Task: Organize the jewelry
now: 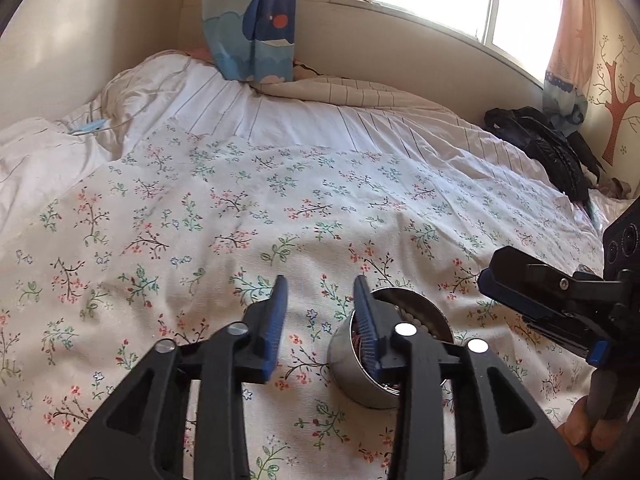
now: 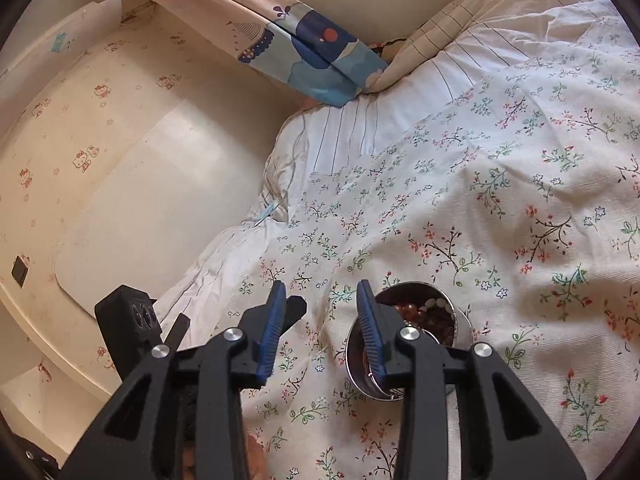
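Left gripper, black frame with blue ribbed pads: jaws stand partly apart, nothing between them, only floral cloth showing through the gap. Its right-hand pad overlaps the rim of the round shiny metal tin; whether pad and rim touch cannot be told.

Right gripper, same build: jaws partly apart, nothing between them. In the left wrist view it enters from the right edge, near the tin but apart from it, with fingers of the person's hand on its handle.

The tin sits open on the white bedsheet printed with small red and green flower sprigs. Inside lie beaded jewelry pieces, brownish-red and pale beads; individual items cannot be separated.

Further off: a blue cartoon-print curtain hangs over the bed; a black bag lies at the far right corner
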Available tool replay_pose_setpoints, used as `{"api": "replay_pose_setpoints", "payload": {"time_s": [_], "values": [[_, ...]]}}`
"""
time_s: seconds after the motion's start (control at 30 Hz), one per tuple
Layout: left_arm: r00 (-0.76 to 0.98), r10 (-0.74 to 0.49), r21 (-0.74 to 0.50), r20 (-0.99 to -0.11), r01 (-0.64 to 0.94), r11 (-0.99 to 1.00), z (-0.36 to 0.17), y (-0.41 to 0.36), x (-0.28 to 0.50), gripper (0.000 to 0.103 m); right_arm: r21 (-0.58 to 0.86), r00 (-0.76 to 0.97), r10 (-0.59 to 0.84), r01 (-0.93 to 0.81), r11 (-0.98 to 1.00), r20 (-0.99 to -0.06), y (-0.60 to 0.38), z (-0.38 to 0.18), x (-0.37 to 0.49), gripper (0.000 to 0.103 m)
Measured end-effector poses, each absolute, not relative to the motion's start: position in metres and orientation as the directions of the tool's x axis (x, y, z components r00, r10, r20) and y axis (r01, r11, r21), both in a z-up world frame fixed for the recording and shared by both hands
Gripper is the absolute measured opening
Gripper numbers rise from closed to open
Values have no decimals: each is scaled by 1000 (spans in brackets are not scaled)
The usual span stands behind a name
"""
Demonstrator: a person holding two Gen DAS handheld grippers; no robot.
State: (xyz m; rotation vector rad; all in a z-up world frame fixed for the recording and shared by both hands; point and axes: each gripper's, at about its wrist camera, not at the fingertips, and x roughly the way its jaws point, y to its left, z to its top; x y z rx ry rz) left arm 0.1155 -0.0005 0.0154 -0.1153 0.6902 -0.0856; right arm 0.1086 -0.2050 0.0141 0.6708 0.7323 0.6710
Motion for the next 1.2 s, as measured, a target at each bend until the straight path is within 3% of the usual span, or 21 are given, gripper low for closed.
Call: {"api": "replay_pose_setpoints", "payload": {"time_s": [0.1,0.2,0.27,0.43,0.63,1.03,1.2], "values": [[773,-96,-122,-627,24,992,20,5,108,51,713,609,691,-276,645,-390,-213,16,94,48],[768,-78,-110,-635,10,994,24,9,95,64,618,651,591,-231,752,-476,-216,16,72,58],[771,-60,-96,-634,-2,995,26,10,81,77,529,679,502,-193,826,-536,-216,17,54,71],[766,-24,-49,-642,-10,999,29,10,44,87,385,710,369,-148,911,-600,-215,17,15,91],[759,-7,18,-651,24,1000,31,2,6,94,295,713,284,-112,949,-642,-213,10,-15,96],[731,-49,16,-681,82,997,21,4,-51,95,272,746,197,-21,962,-637,-230,24,-67,96],[768,-62,12,-638,90,996,26,4,-64,96,264,756,170,3,965,-632,-233,27,-76,96]]}}
